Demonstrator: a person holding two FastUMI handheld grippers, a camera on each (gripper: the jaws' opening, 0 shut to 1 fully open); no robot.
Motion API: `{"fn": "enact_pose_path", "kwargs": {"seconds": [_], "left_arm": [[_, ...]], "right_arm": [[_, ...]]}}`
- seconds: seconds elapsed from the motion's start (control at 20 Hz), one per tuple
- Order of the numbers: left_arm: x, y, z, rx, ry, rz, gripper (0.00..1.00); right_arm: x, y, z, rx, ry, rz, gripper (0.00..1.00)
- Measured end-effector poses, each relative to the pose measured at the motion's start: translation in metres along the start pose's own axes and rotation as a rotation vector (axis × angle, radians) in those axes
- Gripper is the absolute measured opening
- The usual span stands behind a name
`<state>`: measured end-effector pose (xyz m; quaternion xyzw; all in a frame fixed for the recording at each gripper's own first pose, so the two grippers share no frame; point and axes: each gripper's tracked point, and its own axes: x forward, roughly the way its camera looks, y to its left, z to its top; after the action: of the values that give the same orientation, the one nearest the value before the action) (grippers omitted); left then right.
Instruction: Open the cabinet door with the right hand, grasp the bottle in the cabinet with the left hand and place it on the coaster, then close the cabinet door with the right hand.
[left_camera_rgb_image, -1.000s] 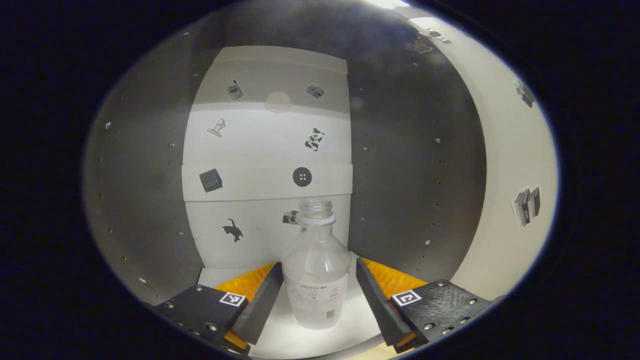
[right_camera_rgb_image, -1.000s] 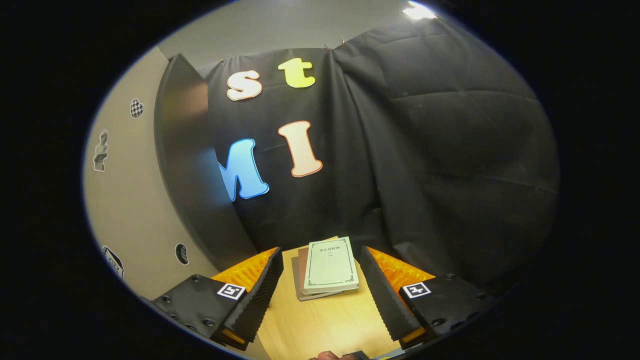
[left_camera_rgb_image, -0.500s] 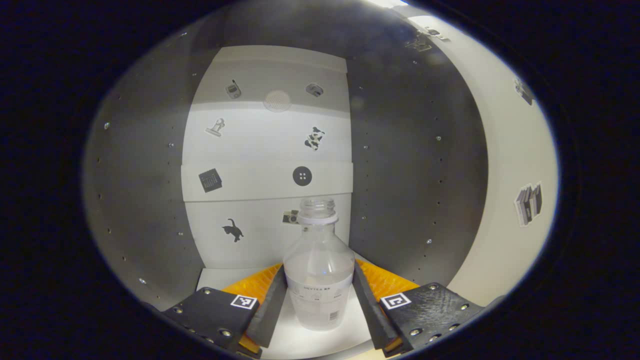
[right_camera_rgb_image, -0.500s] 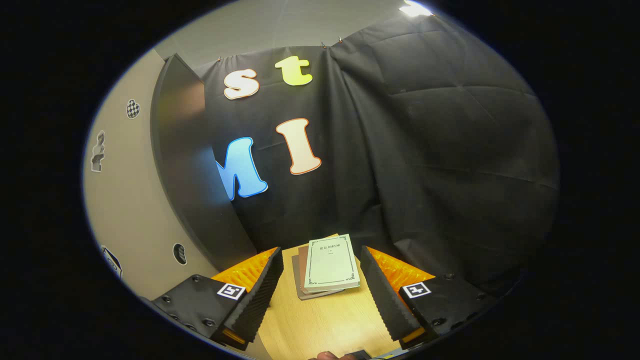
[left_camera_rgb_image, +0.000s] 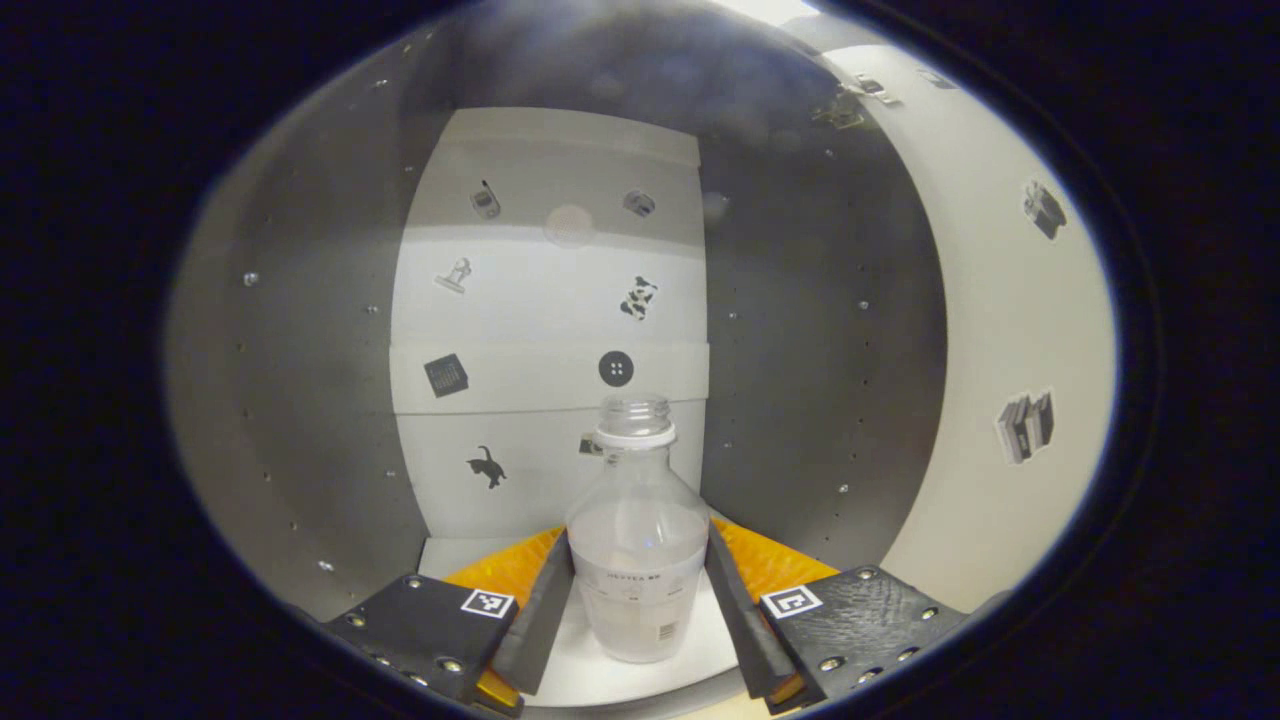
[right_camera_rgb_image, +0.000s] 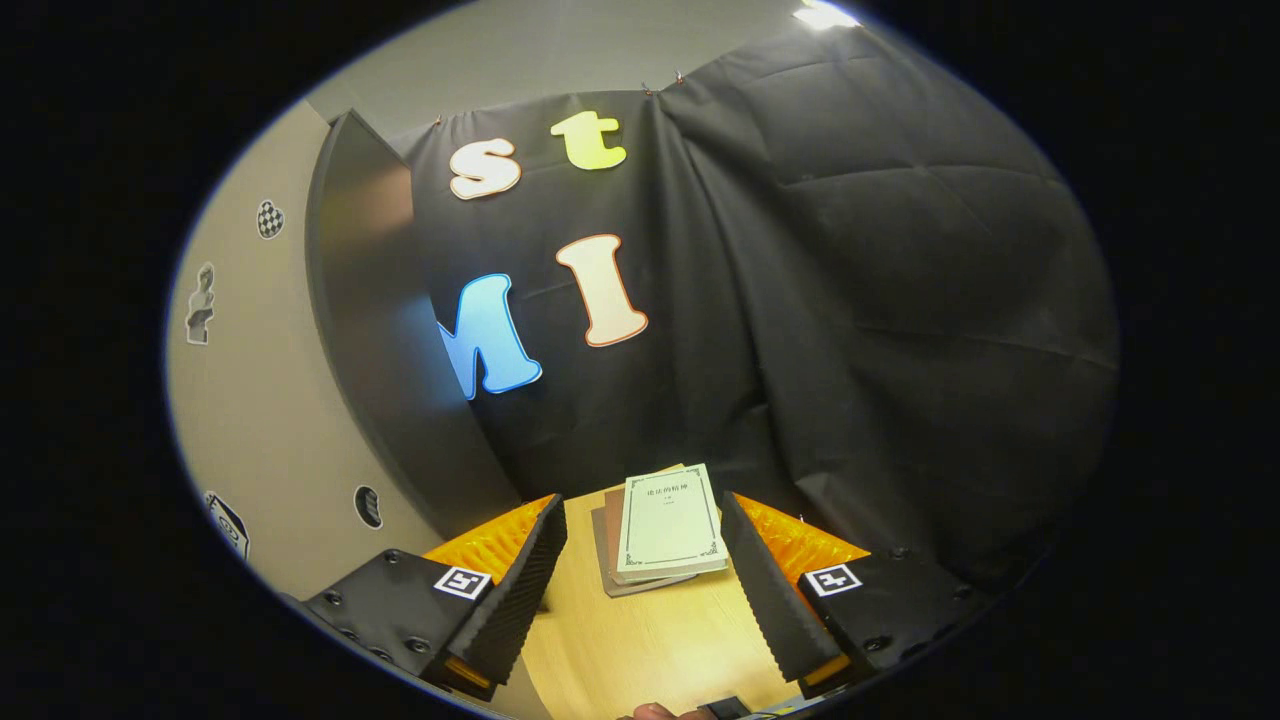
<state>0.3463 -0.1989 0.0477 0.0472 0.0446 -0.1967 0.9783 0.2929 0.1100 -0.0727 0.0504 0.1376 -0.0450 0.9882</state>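
In the left gripper view a clear, uncapped plastic bottle (left_camera_rgb_image: 638, 560) with a white neck ring stands upright on the cabinet's white shelf (left_camera_rgb_image: 600, 680). My left gripper (left_camera_rgb_image: 636, 630) is shut on the bottle, both fingers pressed against its lower body. The open cabinet door (left_camera_rgb_image: 1000, 400) shows at the right, pale with small stickers. In the right gripper view my right gripper (right_camera_rgb_image: 640, 590) is open over the wooden table (right_camera_rgb_image: 650, 650) with nothing between its fingers. The cabinet door (right_camera_rgb_image: 380, 350) stands to its left.
Dark cabinet side walls (left_camera_rgb_image: 290, 400) with peg holes close in on both sides of the bottle. A white back panel (left_camera_rgb_image: 550, 330) carries stickers. A stack of books (right_camera_rgb_image: 665, 525) lies on the table ahead of my right gripper.
My left gripper's fingers have gone from open around the bottle to pressed on it, then the view shifted slightly. My right gripper has barely moved.
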Motion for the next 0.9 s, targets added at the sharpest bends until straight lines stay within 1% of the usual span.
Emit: {"fn": "enact_pose_path", "kwargs": {"seconds": [0.25,0.45,0.55,0.6,0.75,0.85,0.9], "left_arm": [[-0.037,0.006,0.010,-0.025,-0.028,-0.001,0.74],[-0.072,0.009,0.016,-0.059,-0.072,-0.015,0.72],[-0.093,0.013,0.013,-0.069,-0.082,-0.017,0.75],[-0.104,0.016,0.011,-0.064,-0.086,-0.016,0.72],[-0.137,0.032,0.001,-0.025,-0.085,0.014,0.73],[-0.163,0.045,-0.013,-0.004,-0.061,0.052,0.72],[-0.177,0.054,-0.025,0.005,-0.043,0.079,0.73]], "right_arm": [[-0.009,0.008,0.000,0.000,-0.011,0.016,0.98],[-0.016,0.015,-0.006,0.004,-0.006,0.030,0.98],[-0.020,0.018,-0.007,0.008,0.001,0.035,0.98],[-0.025,0.022,-0.005,0.006,-0.002,0.042,0.98],[-0.036,0.027,0.004,-0.032,-0.031,0.043,0.98],[-0.041,0.028,0.006,-0.057,-0.036,0.041,0.98],[-0.044,0.029,0.006,-0.058,-0.038,0.043,0.98]]}}
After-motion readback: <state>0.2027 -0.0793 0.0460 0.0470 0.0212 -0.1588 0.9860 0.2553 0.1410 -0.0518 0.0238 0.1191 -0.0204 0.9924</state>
